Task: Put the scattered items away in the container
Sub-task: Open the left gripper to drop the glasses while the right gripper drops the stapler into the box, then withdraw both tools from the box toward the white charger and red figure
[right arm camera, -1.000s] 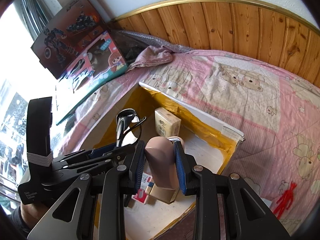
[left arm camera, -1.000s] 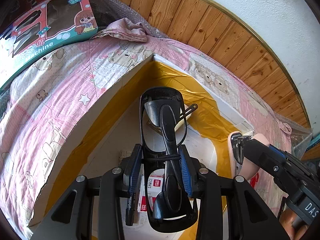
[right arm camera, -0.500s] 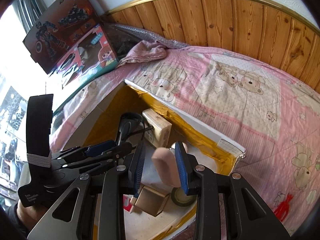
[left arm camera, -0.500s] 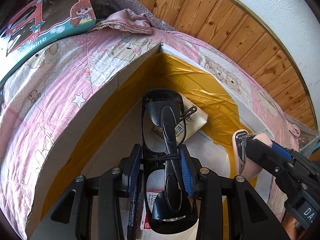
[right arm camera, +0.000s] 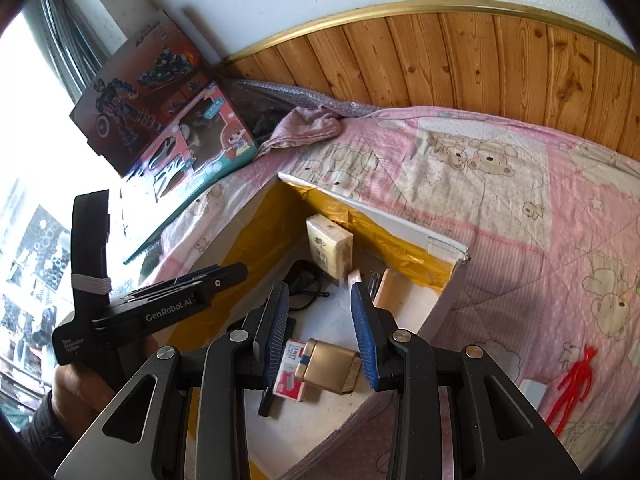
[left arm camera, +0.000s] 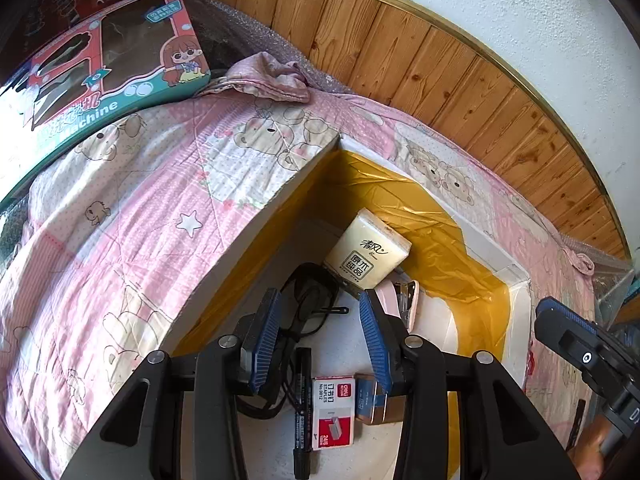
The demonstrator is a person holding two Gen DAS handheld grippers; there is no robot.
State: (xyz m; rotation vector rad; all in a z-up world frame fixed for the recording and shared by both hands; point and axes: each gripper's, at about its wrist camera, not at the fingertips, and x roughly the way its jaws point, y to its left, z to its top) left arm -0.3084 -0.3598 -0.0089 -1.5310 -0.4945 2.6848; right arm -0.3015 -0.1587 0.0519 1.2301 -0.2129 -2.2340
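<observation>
A white box (left arm camera: 496,258) lined with yellow tape sits on a pink bedspread. On its floor lie black glasses (left arm camera: 308,294), a pink stapler (left arm camera: 405,300), a tissue pack (left arm camera: 366,256), a black marker (left arm camera: 302,400), a red staples box (left arm camera: 334,414) and a gold case (left arm camera: 370,402). My left gripper (left arm camera: 320,312) hangs open above the glasses with nothing in it. My right gripper (right arm camera: 319,296) is open and empty over the box (right arm camera: 400,232), just left of the stapler (right arm camera: 380,288), with the glasses (right arm camera: 306,284) and gold case (right arm camera: 328,366) below.
A red toy figure (right arm camera: 574,380) and a small white object (right arm camera: 534,390) lie on the bedspread right of the box. Toy cartons (right arm camera: 192,148) lean at the back left beside a crumpled pink cloth (right arm camera: 308,128). A wooden headboard (right arm camera: 480,60) runs behind.
The left gripper opened and let the glasses drop into the box. The right gripper opened and released the pink stapler, which now lies beside the tissue pack.
</observation>
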